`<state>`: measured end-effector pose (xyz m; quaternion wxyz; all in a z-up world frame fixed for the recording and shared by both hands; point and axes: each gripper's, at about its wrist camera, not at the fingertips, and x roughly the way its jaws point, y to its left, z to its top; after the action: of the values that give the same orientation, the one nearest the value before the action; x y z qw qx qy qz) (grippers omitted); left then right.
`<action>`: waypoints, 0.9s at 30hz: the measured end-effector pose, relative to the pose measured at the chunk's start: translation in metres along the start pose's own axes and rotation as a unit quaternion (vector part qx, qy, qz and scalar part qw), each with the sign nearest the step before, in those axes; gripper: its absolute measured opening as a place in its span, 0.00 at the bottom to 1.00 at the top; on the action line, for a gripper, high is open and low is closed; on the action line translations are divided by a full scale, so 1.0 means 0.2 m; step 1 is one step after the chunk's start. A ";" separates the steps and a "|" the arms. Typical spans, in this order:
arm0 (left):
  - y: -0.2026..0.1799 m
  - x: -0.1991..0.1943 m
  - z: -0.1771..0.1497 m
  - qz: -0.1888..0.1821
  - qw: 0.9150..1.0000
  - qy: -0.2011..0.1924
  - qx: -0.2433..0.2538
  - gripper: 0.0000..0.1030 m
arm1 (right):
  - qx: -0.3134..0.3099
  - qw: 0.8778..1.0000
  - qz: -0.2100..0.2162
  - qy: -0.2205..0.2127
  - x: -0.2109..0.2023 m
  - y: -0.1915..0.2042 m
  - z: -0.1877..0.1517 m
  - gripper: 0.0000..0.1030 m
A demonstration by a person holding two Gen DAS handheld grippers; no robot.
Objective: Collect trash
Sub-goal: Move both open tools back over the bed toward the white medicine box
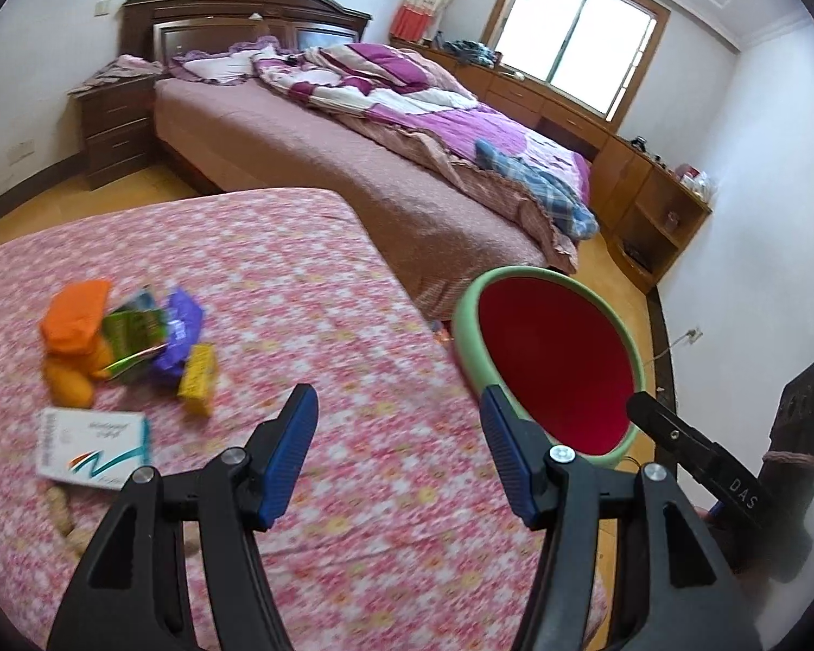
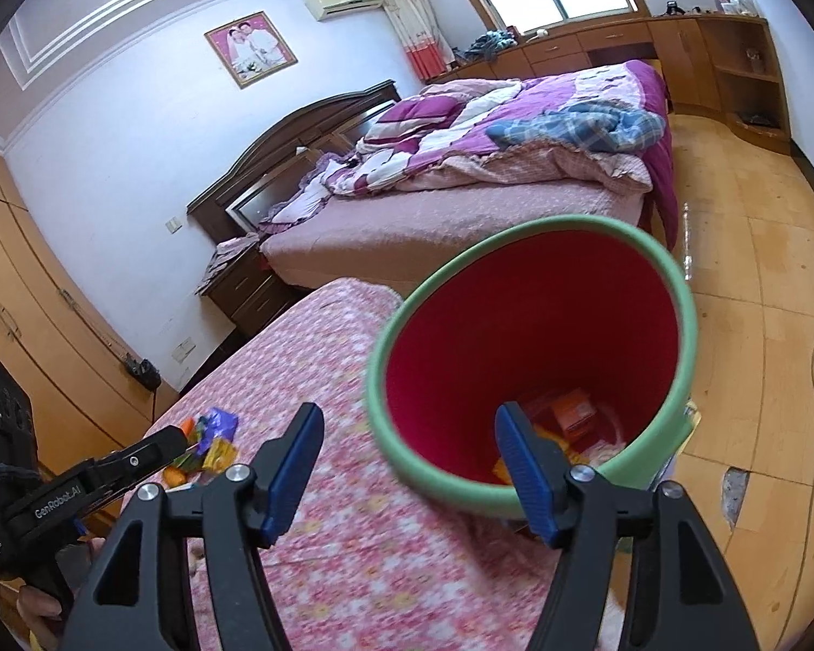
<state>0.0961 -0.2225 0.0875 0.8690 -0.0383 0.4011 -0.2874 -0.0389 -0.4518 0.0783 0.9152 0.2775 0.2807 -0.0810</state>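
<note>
A green-rimmed bin with a red inside [image 1: 556, 363] stands beside the table's right edge; in the right wrist view the bin [image 2: 526, 325] holds an orange box and wrappers. Trash lies on the pink flowered tablecloth [image 1: 309, 293]: an orange packet [image 1: 76, 314], green and purple wrappers [image 1: 157, 336], a yellow box [image 1: 198, 377], a white box [image 1: 92, 447]. My left gripper [image 1: 399, 417] is open and empty above the cloth. My right gripper [image 2: 409, 431] is open and empty at the bin's near rim.
A bed [image 1: 385, 163] with purple bedding stands behind the table. A dark nightstand [image 1: 116, 119] is at its left. Wooden cabinets [image 1: 640, 190] run under the window. Wood floor [image 2: 760, 298] lies right of the bin. Peanut shells [image 1: 62, 512] lie near the white box.
</note>
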 end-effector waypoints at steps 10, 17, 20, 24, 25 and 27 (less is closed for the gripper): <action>0.27 -0.14 -0.08 0.046 0.997 -0.011 -0.054 0.60 | -0.034 0.999 0.028 0.027 0.07 0.23 -0.12 0.68; 0.51 -0.20 -0.15 0.081 0.991 -0.020 -0.104 0.60 | -0.051 0.997 0.041 0.043 0.12 0.34 -0.18 0.68; 0.61 -0.19 -0.19 0.092 0.987 -0.009 -0.128 0.60 | -0.057 0.996 0.042 0.052 0.15 0.37 -0.21 0.68; 0.67 -0.14 -0.23 0.090 0.984 0.020 -0.152 0.60 | -0.061 0.995 0.044 0.065 0.18 0.40 -0.24 0.68; 0.67 -0.13 -0.24 0.086 0.984 0.023 -0.153 0.60 | -0.061 0.995 0.043 0.065 0.18 0.41 -0.24 0.68; 0.65 -0.10 -0.24 0.093 0.984 0.033 -0.146 0.60 | -0.060 0.995 0.045 0.064 0.19 0.41 -0.24 0.68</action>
<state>0.1123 -0.0964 0.0295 0.8634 -0.1179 0.4686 -0.1450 -0.0050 -0.3560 0.0614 0.9129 0.2391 0.3307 -0.0051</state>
